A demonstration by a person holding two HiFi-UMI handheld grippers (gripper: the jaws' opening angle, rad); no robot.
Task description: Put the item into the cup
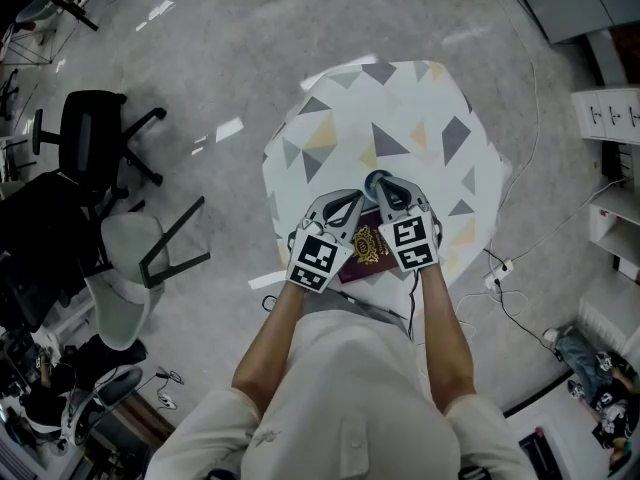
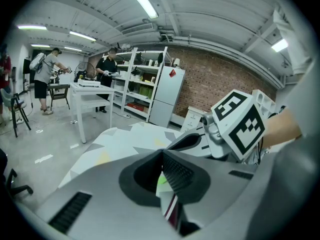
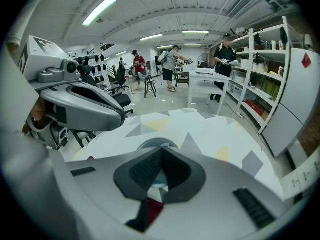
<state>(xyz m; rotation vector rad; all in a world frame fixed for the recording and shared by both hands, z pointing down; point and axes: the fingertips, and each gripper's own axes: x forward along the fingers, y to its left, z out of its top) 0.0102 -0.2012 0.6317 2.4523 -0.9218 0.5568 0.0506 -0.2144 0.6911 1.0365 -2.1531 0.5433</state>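
Observation:
A dark red booklet with a gold emblem (image 1: 365, 252) lies flat near the front edge of the round table (image 1: 420, 118), which has a white cloth with triangles. A small grey cup (image 1: 377, 177) stands just beyond the booklet. My left gripper (image 1: 352, 201) hovers over the booklet's left side with its jaws shut and nothing between them (image 2: 162, 155); a red sliver of the booklet (image 2: 171, 210) shows beneath. My right gripper (image 1: 386, 185) is also shut (image 3: 161, 153), with its tips right over the cup (image 3: 146, 145). The booklet (image 3: 154, 210) shows below its jaws.
Office chairs (image 1: 95, 143) stand on the floor to the table's left. Cables and a power strip (image 1: 497, 273) lie to the right. Beyond the table are a white fridge (image 2: 166, 96), shelves (image 2: 142, 84) and people at a white workbench (image 3: 205, 79).

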